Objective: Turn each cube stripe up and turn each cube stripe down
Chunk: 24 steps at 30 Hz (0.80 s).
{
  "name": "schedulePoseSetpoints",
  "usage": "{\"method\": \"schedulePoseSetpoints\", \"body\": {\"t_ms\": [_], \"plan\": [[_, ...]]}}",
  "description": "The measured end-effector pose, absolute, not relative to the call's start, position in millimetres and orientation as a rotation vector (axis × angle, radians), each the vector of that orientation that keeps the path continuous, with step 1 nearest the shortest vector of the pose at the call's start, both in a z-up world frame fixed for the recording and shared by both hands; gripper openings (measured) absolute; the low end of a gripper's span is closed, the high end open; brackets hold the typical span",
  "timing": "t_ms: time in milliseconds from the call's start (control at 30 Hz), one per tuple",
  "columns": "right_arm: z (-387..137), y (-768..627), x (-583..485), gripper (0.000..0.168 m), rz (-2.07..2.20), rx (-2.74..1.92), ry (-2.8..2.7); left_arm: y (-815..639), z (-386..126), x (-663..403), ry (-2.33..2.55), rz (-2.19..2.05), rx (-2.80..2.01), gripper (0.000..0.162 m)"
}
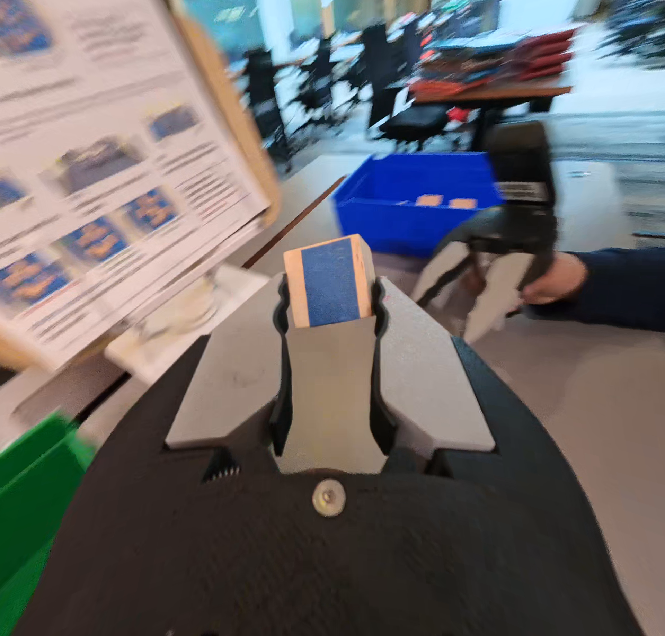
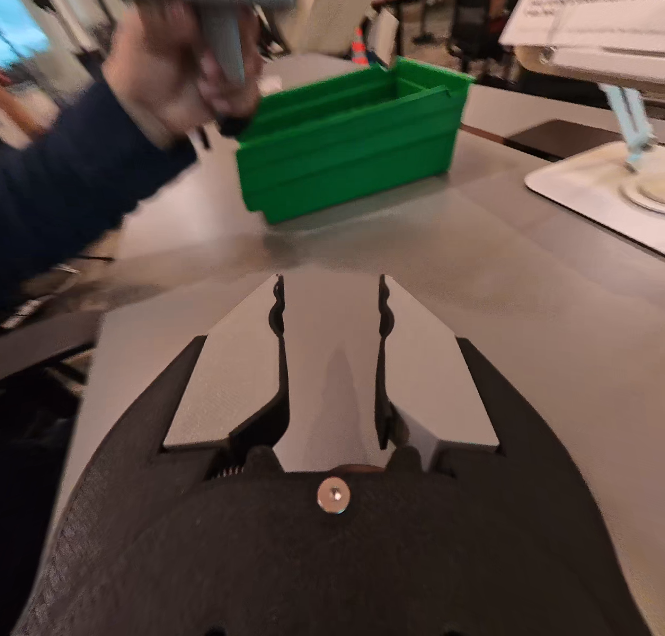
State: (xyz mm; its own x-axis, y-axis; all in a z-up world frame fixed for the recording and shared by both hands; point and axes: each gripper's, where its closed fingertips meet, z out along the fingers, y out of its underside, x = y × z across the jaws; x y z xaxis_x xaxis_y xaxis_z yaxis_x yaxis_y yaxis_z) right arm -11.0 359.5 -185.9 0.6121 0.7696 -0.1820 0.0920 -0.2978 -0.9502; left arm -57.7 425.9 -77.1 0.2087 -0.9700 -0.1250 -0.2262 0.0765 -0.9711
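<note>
Gripping a wooden cube (image 1: 329, 282) between its tips, the left gripper (image 1: 329, 295) holds it clear of the desk (image 1: 539, 403), the blue stripe facing the camera; judged, the lift allows reorientation before placing. The right gripper (image 2: 331, 295) hangs over bare desk with its jaws apart and nothing between them, probably waiting. A blue bin (image 1: 403, 219) at the desk's far edge contains more cubes (image 1: 428, 200). A green bin (image 2: 345, 147) stands well apart. Motion blur obscures the printed sheets (image 1: 108, 151).
</note>
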Motion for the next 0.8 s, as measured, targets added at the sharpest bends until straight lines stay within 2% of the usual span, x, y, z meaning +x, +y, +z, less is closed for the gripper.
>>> {"method": "schedulePoseSetpoints", "body": {"t_ms": [200, 567, 800], "plan": [[-163.2, 338.6, -10.8, 0.055, 1.122, -1.700, -0.690, 332.7, -92.4, -21.1, 1.398, -1.031, -0.822, 0.045], [-136.6, 302.3, -20.4, 0.055, 1.592, -1.546, -0.744, 309.3, -125.3, -17.6, 1.459, -0.951, -0.643, 0.046], [-132.8, 285.7, -28.8, 0.053, 1.867, -1.531, -0.737, 288.3, -121.3, -11.7, 1.491, -0.811, -0.530, 0.045]]}}
